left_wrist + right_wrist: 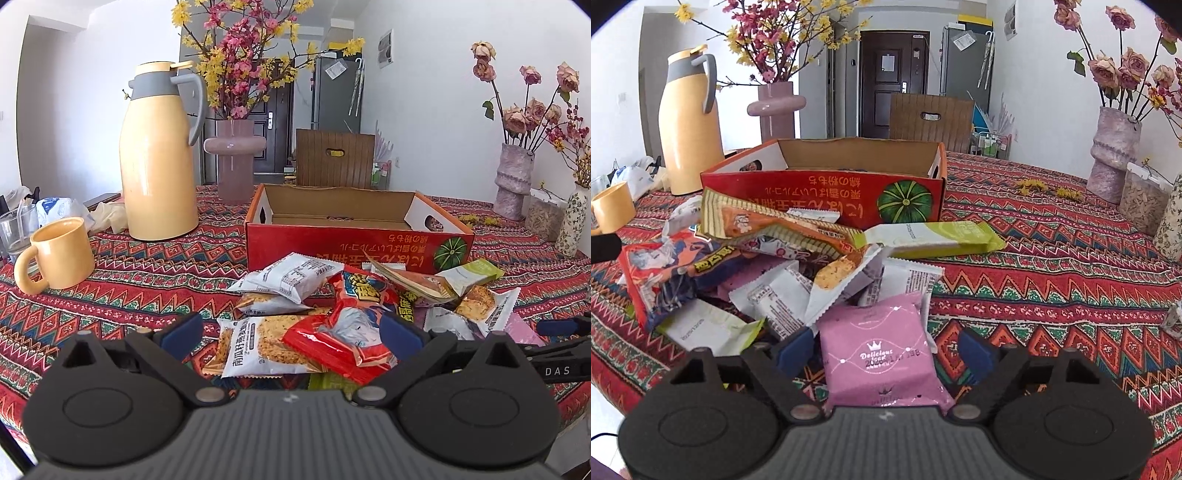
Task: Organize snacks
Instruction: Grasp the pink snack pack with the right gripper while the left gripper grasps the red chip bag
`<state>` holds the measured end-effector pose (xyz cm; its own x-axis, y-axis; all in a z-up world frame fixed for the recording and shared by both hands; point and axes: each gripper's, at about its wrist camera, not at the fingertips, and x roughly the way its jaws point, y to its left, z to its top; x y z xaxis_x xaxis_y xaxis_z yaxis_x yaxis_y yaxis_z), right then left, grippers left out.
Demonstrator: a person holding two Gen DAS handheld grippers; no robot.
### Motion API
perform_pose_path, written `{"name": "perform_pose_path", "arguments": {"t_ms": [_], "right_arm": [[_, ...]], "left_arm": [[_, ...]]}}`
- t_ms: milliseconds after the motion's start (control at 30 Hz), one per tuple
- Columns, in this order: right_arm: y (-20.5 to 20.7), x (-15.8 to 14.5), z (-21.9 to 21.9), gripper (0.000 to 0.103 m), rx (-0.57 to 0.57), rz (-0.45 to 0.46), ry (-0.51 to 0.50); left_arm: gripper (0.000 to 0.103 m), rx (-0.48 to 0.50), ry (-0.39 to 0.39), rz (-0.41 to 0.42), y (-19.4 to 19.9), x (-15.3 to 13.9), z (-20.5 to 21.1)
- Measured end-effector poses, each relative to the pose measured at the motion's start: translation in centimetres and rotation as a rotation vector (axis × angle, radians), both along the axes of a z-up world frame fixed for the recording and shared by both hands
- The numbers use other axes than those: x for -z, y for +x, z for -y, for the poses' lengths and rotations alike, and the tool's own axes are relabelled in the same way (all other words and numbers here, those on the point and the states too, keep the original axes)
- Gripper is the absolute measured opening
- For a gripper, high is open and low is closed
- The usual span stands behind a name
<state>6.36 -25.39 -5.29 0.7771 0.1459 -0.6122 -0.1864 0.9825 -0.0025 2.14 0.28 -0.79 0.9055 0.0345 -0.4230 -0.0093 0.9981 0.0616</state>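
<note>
Right gripper [886, 350]: jaws apart, straddling pink packet [879, 354]. Left gripper [291, 332]: spread wide, empty; red box [354, 236] at 12 o'clock.

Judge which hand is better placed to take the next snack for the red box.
Right. Its tool already straddles the pink packet, which lies alone at the pile's edge, pads not yet touching. The left tool hangs open over overlapping packets. The red box sits just behind.

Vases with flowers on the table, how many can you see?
3. A pink vase stands behind the yellow thermos; a rough mauve vase stands far right; a floral-patterned vase sits at the right edge. More may be out of frame.
</note>
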Motion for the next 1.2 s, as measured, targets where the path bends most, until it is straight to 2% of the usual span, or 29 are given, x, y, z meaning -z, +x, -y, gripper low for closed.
{"name": "perform_pose_path", "arguments": {"t_ms": [33, 200, 333, 533, 967, 1200], "right_arm": [[0.1, 0.2, 0.1, 0.079, -0.001, -0.008, 0.000], [0.4, 1.1, 0.2, 0.070, -0.020, -0.043, 0.013], [0.3, 1.1, 0.4, 0.061, -0.016, -0.035, 0.032], [-0.6, 0.9, 1.1, 0.061, -0.003, -0.022, 0.081], [-2.9, -1.7, 3.0, 0.061, 0.072, 0.119, 0.154], [-2.7, -2.1, 3.6, 0.061, 0.087, 0.151, 0.190]], "left_arm": [[0.103, 0.000, 0.018, -0.002, 0.0, 0.0, 0.0], [0.103, 0.001, 0.008, -0.004, 0.1, 0.0, 0.0], [0.103, 0.004, 0.002, -0.004, 0.0, 0.0, 0.0], [0.103, 0.012, -0.004, -0.007, 0.1, 0.0, 0.0], [0.103, 0.125, -0.015, -0.040, 2.2, -1.3, 1.5], [0.103, 0.147, 0.058, -0.175, 5.4, -1.0, 4.2]]}}
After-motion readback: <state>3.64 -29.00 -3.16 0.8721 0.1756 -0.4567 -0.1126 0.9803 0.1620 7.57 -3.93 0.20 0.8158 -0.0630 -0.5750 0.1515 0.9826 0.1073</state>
